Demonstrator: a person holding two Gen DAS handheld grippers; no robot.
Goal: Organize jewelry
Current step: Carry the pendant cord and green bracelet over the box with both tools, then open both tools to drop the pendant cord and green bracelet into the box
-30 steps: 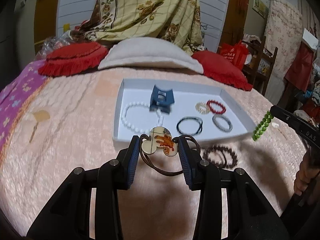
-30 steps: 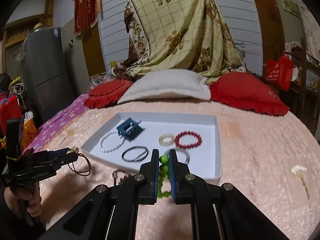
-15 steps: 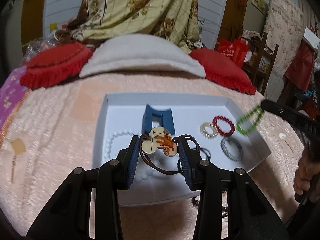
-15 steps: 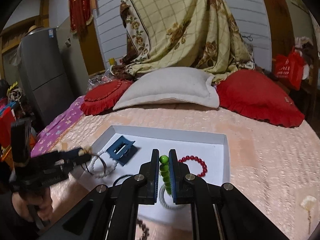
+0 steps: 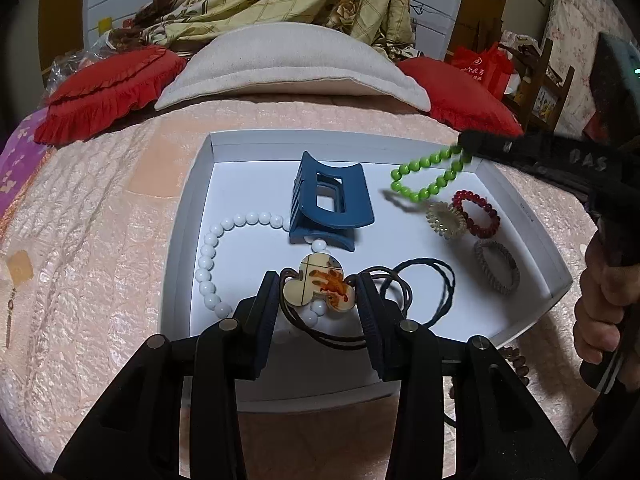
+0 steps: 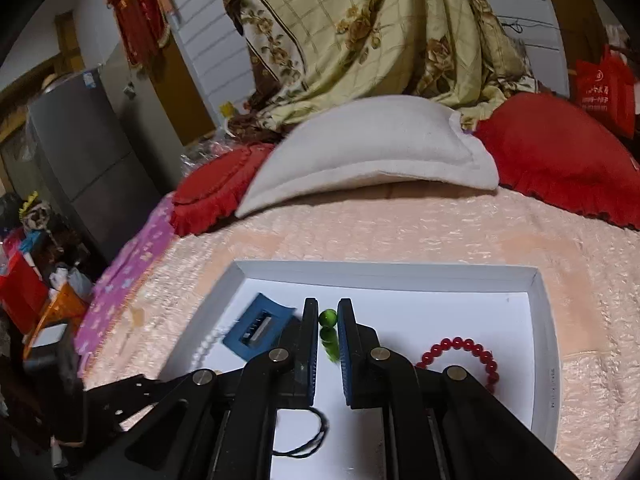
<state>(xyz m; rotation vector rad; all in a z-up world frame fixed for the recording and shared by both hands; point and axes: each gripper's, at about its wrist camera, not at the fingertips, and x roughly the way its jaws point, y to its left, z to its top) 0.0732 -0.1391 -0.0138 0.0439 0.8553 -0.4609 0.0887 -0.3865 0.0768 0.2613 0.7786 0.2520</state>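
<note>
Left gripper (image 5: 318, 294) clamped on a cream flower-shaped pendant (image 5: 319, 289), brown cord trailing, over the white tray's (image 5: 182, 240) near end. Right gripper (image 6: 328, 322) pinches a green bead bracelet (image 5: 428, 178), dangling above the tray's far right corner.

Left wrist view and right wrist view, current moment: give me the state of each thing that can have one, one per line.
Left claw: shut on the clover hair tie, over the tray.
Right claw: shut on the green bead bracelet, which dangles above the tray.
White tray: open, on the bed.
Blue hair clip: closed, inside the tray.
White bead bracelet: lying flat in the tray.
Red bead bracelet: lying flat in the tray.
</note>
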